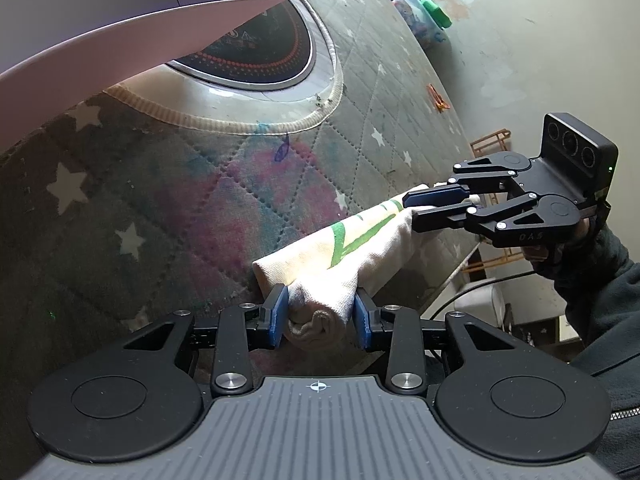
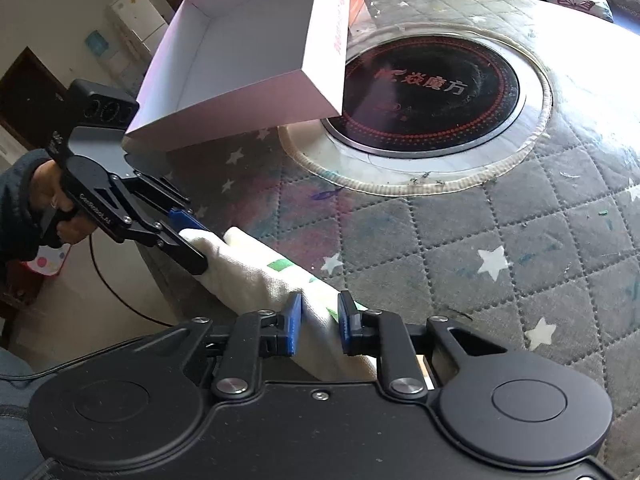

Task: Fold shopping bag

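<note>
Open white box (image 2: 248,56) empty on the table; fingers of both grippers clamped on the rolled bag (image 1: 332,252)

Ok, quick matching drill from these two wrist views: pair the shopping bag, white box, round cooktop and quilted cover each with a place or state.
Things:
1. shopping bag
2. white box
3. round cooktop
4. quilted cover

Places or states:
A. spread over the tabletop, star-printed
B. rolled up, gripped at both ends
C. open, resting partly over the cooktop
D. set into the table, black glass

Pairs: 1-B, 2-C, 3-D, 4-A
</note>
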Action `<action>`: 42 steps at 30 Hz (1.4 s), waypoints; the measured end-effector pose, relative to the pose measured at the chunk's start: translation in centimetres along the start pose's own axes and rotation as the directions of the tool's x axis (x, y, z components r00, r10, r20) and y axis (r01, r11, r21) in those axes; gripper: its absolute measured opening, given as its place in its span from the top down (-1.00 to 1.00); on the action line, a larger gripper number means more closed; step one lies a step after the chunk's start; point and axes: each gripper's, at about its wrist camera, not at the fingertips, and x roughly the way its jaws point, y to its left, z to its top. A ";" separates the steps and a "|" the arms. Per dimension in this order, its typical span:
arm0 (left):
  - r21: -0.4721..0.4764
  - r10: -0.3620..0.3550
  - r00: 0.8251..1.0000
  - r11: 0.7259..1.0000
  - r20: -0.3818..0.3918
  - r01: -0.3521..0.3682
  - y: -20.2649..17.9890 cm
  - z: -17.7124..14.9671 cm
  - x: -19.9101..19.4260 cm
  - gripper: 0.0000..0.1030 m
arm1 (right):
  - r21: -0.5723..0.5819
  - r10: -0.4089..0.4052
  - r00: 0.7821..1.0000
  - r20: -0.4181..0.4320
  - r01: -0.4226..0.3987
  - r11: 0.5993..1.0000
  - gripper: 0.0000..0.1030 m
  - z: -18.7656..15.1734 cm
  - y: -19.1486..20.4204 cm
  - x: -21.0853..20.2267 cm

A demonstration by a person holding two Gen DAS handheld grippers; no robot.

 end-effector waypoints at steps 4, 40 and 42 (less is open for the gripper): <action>-0.010 0.019 1.000 1.000 0.005 -0.019 -0.3 -0.1 -0.1 0.29 | -0.058 -0.029 1.000 0.012 0.029 0.998 0.58 -0.4 0.8 -0.2; -0.042 0.040 0.997 0.998 0.059 -0.038 -0.5 -1.2 -0.6 0.28 | -0.144 -0.146 0.987 -0.062 0.136 0.980 0.55 0.2 1.8 1.4; -0.026 0.055 0.997 0.998 0.057 -0.054 -0.8 -1.3 -0.8 0.30 | -0.140 -0.144 0.987 -0.072 0.133 0.981 0.54 0.4 1.6 1.6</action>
